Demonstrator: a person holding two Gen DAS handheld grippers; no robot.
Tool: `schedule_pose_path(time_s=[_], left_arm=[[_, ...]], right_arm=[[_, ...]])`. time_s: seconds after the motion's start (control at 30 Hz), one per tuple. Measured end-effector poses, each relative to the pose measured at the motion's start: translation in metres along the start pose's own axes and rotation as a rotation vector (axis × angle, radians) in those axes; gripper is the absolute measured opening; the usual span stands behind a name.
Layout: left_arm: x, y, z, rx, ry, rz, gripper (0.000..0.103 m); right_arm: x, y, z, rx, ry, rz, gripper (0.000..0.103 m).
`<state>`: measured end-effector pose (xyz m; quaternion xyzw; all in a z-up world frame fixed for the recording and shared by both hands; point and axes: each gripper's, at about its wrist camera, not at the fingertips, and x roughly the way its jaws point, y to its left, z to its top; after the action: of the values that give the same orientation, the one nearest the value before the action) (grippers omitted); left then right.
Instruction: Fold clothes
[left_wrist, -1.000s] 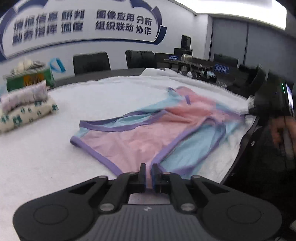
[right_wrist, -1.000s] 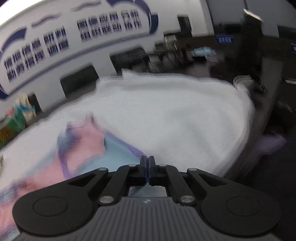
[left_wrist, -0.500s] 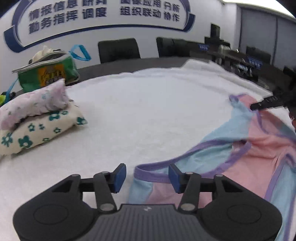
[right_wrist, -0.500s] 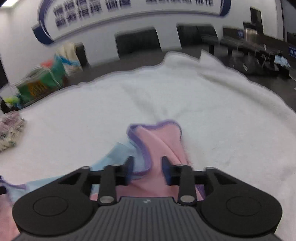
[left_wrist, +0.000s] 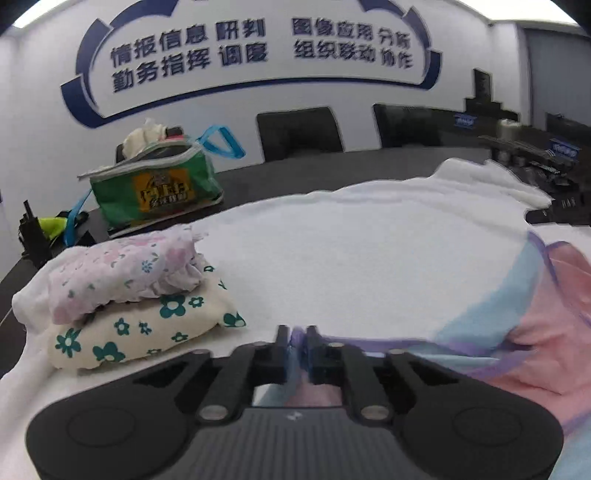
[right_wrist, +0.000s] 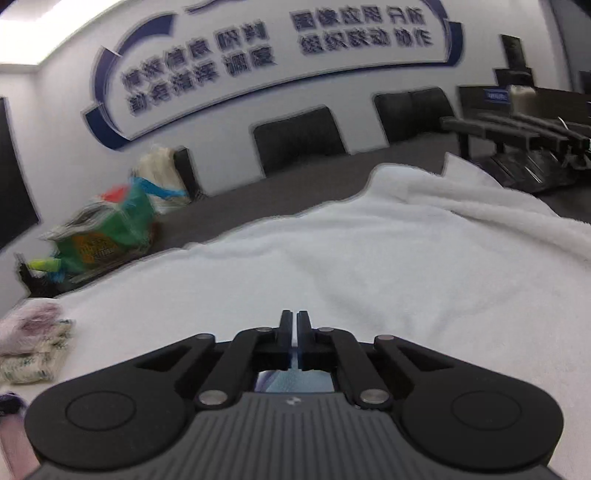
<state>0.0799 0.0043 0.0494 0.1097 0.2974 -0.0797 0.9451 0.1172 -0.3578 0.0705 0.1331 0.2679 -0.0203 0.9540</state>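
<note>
The left gripper has its jaws drawn nearly together on the purple-trimmed edge of a pink and light-blue garment; a thin fold of that fabric fills the narrow gap between the 2 fingers and runs back under the gripper body. From the jaws the garment spreads away to the right, lying on a white fluffy towel that covers the dark table. To the left of the left jaws, near but not touching, sits a stack of 2 folded clothes: a cream piece with green flowers at the bottom and a pale pink floral piece on top. Further ahead and left of the jaws, on the bare table past the towel's edge, stands a green zip bag with blue straps.

The right gripper has its jaws closed to a slit. A strip of light-blue fabric shows in that slit and in the opening behind the fingers, so it is pinching the same garment; the rest of the cloth is hidden beneath the gripper. Ahead of these jaws lies only towel, then black chairs against a white wall with blue lettering. The folded stack appears blurred far left of the right jaws.
</note>
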Motion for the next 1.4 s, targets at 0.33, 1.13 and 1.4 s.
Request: schedule_pose_path(time_s=[0.33, 1.13, 1.4], left_arm=[[-0.128, -0.032, -0.104, 0.169, -0.054, -0.217, 0.057], [-0.120, -0.091, -0.115, 0.331, -0.031, -0.160, 0.032], [-0.129, -0.078, -0.108, 0.185, -0.075, -0.168, 0.006]], right_arm=[[-0.125, -0.028, -0.059, -0.192, 0.008, 0.173, 0.041], [-0.197, 0.033, -0.130, -0.383, 0.003, 0.315, 0.046], [-0.157, 0.045, -0.145, -0.367, 0.112, 0.200, 0.002]])
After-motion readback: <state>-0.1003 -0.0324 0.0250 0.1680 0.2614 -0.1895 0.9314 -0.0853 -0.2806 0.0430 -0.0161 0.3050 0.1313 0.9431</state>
